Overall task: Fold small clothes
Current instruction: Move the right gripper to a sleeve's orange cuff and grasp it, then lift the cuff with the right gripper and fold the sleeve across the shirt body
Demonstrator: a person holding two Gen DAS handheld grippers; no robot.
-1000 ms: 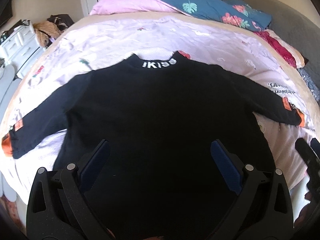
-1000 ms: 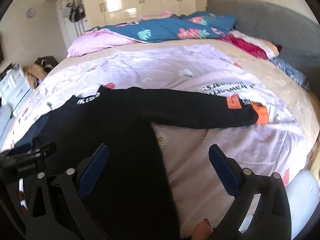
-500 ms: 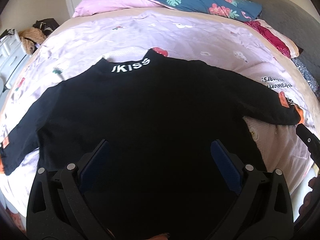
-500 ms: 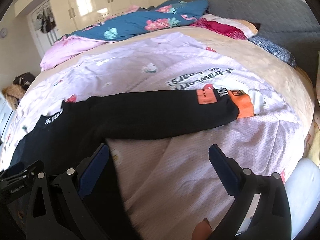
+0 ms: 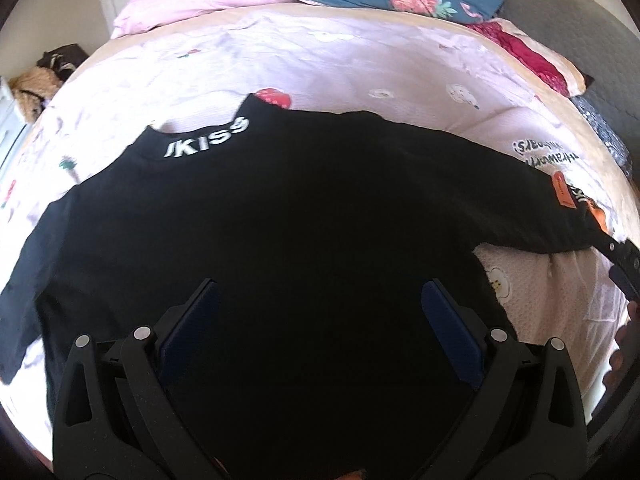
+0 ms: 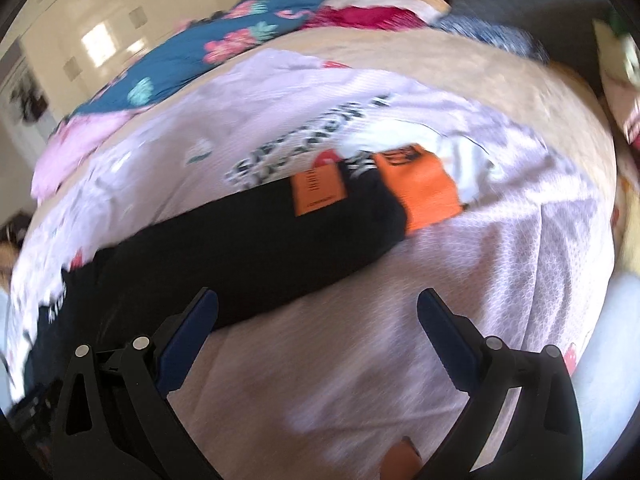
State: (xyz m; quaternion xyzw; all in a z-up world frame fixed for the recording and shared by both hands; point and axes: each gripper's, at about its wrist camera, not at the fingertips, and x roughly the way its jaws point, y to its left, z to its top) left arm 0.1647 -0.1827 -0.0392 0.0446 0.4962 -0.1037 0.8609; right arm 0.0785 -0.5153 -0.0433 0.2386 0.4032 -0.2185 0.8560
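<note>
Bed [image 5: 360, 60] under a pale pink printed cover fills both views; pink and teal floral bedding piled at the head edge, grey headboard behind, white wardrobe doors beyond.

Black long-sleeved top [image 5: 280, 240] lies flat, face down or up cannot tell, collar lettering toward the head, body near the foot edge, both sleeves spread sideways.

Step in hand, as judged: garment laid out, first fold not yet begun. Right sleeve [image 6: 248, 248] with orange cuff [image 6: 420, 192] points toward the bed's right edge.

Left gripper [image 5: 320, 320] over the body, fingers apart, empty. Right gripper [image 6: 316, 320] over the sleeve's lower edge, fingers apart, empty; view blurred.

Next move probably calls for pinching the cuff and carrying the sleeve across the body.
</note>
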